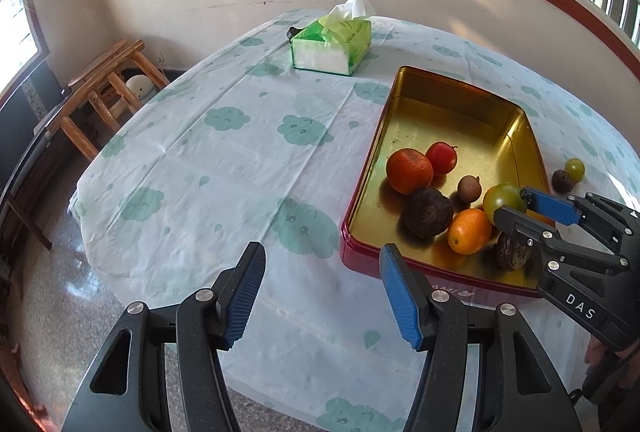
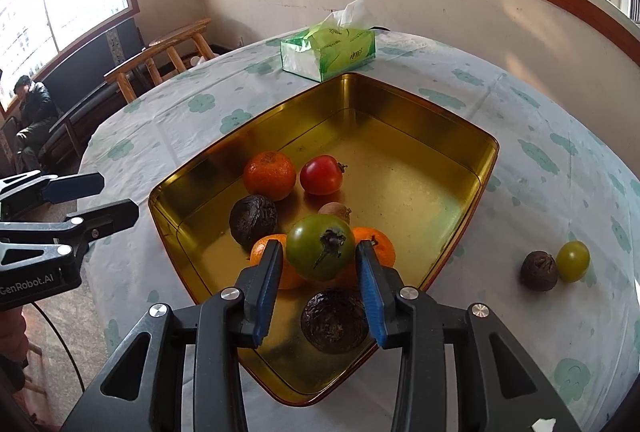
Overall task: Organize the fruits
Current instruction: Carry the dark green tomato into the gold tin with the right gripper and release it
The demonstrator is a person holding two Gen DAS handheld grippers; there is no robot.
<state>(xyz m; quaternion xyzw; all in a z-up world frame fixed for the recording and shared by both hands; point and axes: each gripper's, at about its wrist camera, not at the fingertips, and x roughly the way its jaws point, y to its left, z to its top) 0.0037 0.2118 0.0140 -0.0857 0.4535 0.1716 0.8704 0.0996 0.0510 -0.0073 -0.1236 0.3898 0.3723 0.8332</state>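
Hovering right tongs (image 2: 318, 264) clasping green tomato (image 2: 320, 246)

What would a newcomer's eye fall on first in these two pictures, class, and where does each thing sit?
First, the green tomato between the blue pads of the right tongs, held above the gold tin, which already holds oranges, a red tomato and dark wrinkled fruits. Next, the two fruits on the cloth right of the tin: a small green tomato beside a dark fruit. The left tongs hang open and empty.
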